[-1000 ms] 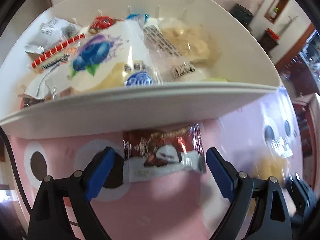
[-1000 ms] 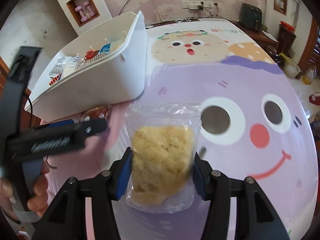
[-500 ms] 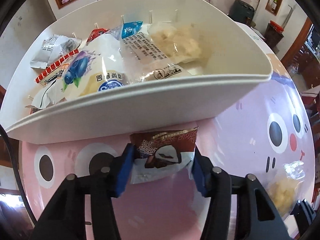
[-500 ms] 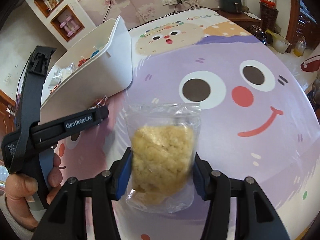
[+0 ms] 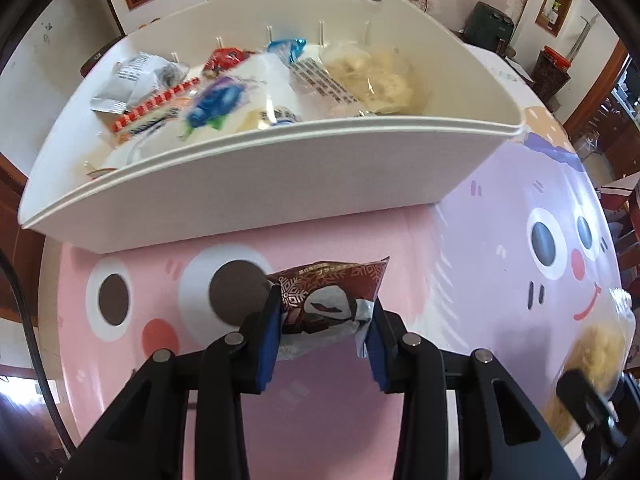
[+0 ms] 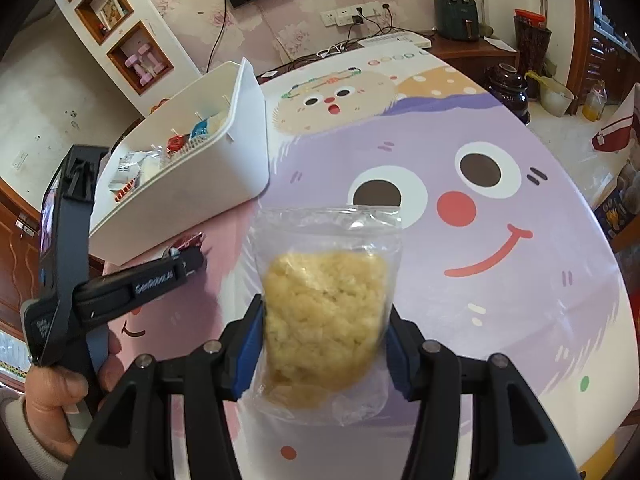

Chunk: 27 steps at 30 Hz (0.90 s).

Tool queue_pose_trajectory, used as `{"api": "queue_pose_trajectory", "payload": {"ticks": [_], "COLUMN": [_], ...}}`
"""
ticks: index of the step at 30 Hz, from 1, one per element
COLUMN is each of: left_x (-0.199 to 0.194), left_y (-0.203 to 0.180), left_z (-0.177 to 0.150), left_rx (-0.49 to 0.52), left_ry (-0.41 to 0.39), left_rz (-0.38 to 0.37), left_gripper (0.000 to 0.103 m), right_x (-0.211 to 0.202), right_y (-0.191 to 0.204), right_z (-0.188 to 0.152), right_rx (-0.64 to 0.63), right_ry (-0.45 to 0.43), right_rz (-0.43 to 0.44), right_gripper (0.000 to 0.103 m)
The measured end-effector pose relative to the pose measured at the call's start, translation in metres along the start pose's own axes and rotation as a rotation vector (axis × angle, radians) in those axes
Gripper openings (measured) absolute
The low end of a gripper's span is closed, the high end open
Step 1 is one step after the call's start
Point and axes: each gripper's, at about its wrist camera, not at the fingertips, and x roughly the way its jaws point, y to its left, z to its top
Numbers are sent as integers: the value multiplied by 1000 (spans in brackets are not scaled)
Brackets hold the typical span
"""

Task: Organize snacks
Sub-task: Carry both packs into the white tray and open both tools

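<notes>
Left wrist view: the left gripper [image 5: 323,326] is clamped on the chocolate snack packet [image 5: 325,305], a light, crinkly, crushable wrapper best held mid-body. Beyond the jaws stands the white bin [image 5: 256,184]. The right gripper [image 6: 323,344] pinches a soft clear bag of crumbly snack [image 6: 326,312] at its sides.

Around you stand pink floral-papered walls [image 6: 304,4] with a wall niche [image 6: 140,60] holding pink dumbbells [image 6: 142,65], a socket strip [image 6: 356,14], and wooden cabinets [image 6: 608,56].
</notes>
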Motion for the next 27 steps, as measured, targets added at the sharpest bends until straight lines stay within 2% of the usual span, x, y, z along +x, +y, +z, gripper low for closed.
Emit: {"api": "queue_pose_trajectory", "payload": {"ticks": [12,20,27], "left_x": [-87,-163,-208], "left_y": [16,42,70], "left_z": [-8,22,54], "left_rx": [22,31,24], "left_ry": [-86,-212,-276], "left_rz": [-63,-90,-73], "left_gripper": [35,35,36], "right_x": [-32,-58,-76], "right_y": [26,67,109], "right_z": [10,33,69], "right_rx": [-43,-110,-171], "right_ry": [-46,-94,-131], "right_rz": [36,95,147], "right_gripper": [54,54,54]}}
